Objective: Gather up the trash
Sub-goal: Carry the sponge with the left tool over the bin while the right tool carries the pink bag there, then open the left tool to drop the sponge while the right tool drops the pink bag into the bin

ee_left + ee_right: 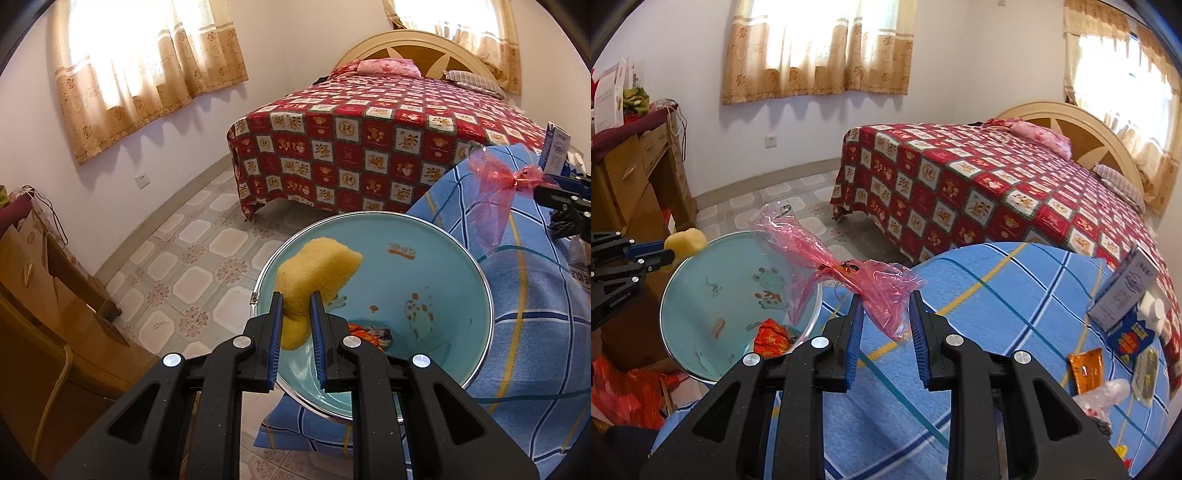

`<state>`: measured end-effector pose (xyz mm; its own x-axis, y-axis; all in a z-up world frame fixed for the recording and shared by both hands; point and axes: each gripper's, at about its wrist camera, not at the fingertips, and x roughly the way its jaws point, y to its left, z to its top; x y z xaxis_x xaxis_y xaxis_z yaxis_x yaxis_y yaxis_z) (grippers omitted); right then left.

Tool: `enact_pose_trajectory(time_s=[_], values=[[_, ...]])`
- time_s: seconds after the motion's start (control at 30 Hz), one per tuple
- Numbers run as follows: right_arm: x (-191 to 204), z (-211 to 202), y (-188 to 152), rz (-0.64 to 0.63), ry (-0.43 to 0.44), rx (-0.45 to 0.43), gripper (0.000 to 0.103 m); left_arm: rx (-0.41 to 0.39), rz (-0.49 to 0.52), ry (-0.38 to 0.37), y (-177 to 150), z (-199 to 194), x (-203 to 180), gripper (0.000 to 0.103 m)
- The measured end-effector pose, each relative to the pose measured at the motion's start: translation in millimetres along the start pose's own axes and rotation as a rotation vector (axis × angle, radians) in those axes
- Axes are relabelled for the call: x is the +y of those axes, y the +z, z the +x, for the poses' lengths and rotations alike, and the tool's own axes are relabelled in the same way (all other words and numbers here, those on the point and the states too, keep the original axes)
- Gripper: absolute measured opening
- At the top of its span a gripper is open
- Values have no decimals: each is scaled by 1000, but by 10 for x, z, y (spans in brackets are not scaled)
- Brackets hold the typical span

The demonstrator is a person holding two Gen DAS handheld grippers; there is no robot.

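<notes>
One light blue basin (pixel 701 295) is seen, and all places are given from it. Two grippers are counted: the left gripper (pixel 297 299) above the basin's near rim and the right gripper (pixel 886 299) just right of the basin. One yellow sponge (pixel 314 266) is counted over the basin, and one pink plastic bag (pixel 849 277) at its right rim. One red wrapper (pixel 770 338) is seen inside the basin. Well to the right of the basin, on the blue cloth (pixel 979 295), one carton (pixel 1123 299), one white bottle (pixel 1152 310) and one orange packet (pixel 1084 369) are counted. Behind the basin, one bed (pixel 997 184) with two pillows is seen, and two curtained windows are counted.
</notes>
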<state>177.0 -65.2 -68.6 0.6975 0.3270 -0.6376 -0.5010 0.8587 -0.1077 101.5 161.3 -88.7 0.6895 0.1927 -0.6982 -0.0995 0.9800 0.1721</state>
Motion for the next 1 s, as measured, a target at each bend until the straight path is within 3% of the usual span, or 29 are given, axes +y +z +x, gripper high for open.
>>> enact_pose_trajectory(time_s=[1.0], values=[[269,162,45,-51,33,21,26,18,-9,-10,-16,68,10,15]])
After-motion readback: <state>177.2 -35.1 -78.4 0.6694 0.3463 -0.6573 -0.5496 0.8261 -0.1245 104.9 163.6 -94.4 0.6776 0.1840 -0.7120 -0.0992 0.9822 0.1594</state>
